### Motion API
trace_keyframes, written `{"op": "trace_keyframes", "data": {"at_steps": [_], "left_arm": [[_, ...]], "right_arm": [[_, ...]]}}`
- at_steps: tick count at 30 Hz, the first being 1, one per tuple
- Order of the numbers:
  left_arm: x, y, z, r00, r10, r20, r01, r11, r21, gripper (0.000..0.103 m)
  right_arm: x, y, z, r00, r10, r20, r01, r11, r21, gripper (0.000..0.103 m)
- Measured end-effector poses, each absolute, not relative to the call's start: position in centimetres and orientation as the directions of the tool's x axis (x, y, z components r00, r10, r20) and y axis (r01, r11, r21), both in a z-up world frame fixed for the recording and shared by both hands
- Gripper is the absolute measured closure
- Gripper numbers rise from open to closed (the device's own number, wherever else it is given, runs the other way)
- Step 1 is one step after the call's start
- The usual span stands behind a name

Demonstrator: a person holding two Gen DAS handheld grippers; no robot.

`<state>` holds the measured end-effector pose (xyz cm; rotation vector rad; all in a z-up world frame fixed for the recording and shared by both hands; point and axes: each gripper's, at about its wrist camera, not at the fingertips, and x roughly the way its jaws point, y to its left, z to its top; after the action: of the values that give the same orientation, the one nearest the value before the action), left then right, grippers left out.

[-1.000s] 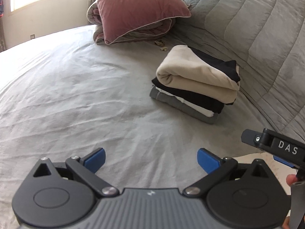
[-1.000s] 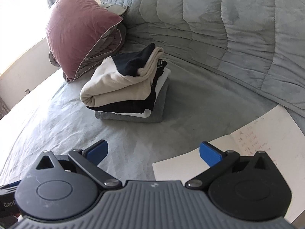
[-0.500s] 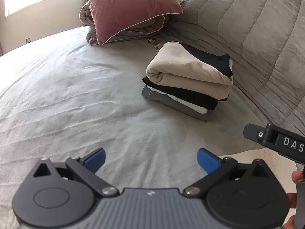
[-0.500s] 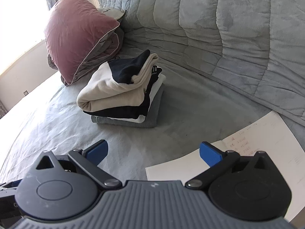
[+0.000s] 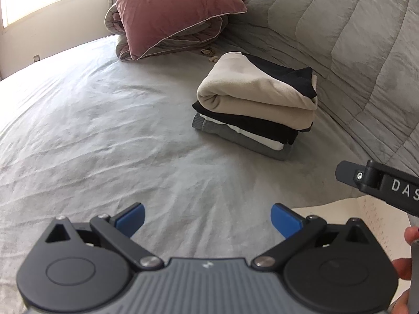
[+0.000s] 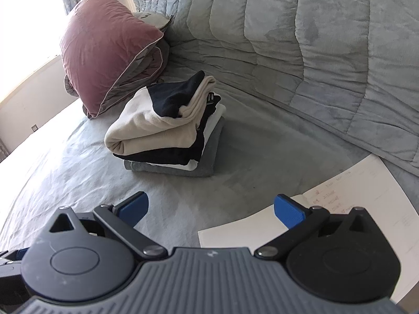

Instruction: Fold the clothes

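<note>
Left wrist view: the left gripper point(image 5: 208, 218) hangs over the grey bed sheet point(image 5: 104, 136) with its blue-padded fingers point(image 5: 131, 216) spread wide and nothing between them; just to its right the black body of the right gripper point(image 5: 379, 185), lettered "DAS", enters from the frame edge, with fingertips of a hand point(image 5: 408, 235) showing below it at the edge; under that body and beside the left claw's right pad lies an open notebook point(image 5: 366, 214) with handwriting on it; ahead of the claw and to the right, well apart from it, sits the stack of folded clothes point(image 5: 256, 107), a cream garment with a black panel on top, then black, white and grey layers beneath; farther ahead still, a dusty-pink pillow point(image 5: 170, 7) leans on a folded grey blanket, and a quilted grey cover point(image 5: 353, 39) rises behind the stack on the right. In the right wrist view the right gripper point(image 6: 210, 210) is likewise spread wide and holds nothing; the notebook point(image 6: 366, 196) lies beneath and beyond its right pad; the stack of folded clothes point(image 6: 167, 128) rests ahead and slightly left of the claw on the sheet point(image 6: 248, 157), apart from both pads; the pillow point(image 6: 104, 44) stands beyond it to the left, with the quilted cover point(image 6: 288, 26) at the far back.
</note>
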<state>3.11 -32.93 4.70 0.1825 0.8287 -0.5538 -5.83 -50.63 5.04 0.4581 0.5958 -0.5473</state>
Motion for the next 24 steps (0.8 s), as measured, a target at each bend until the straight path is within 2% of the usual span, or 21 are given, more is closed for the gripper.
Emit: {"op": "trace_keyframes", "data": {"at_steps": [5, 24], "left_arm": [[2.9, -33.2, 4.6, 0.566, -0.360, -0.742, 0.529, 0.849, -0.009, 0.001], [2.4, -32.9, 4.9, 0.578, -0.313, -0.753, 0.512, 0.858, 0.036, 0.001]], "right_arm": [[-6.0, -50.3, 5.5, 0.697, -0.363, -0.618, 0.595, 0.774, 0.216, 0.000], [-6.1, -49.5, 6.4, 0.698, -0.393, -0.598, 0.584, 0.797, 0.158, 0.000]]}}
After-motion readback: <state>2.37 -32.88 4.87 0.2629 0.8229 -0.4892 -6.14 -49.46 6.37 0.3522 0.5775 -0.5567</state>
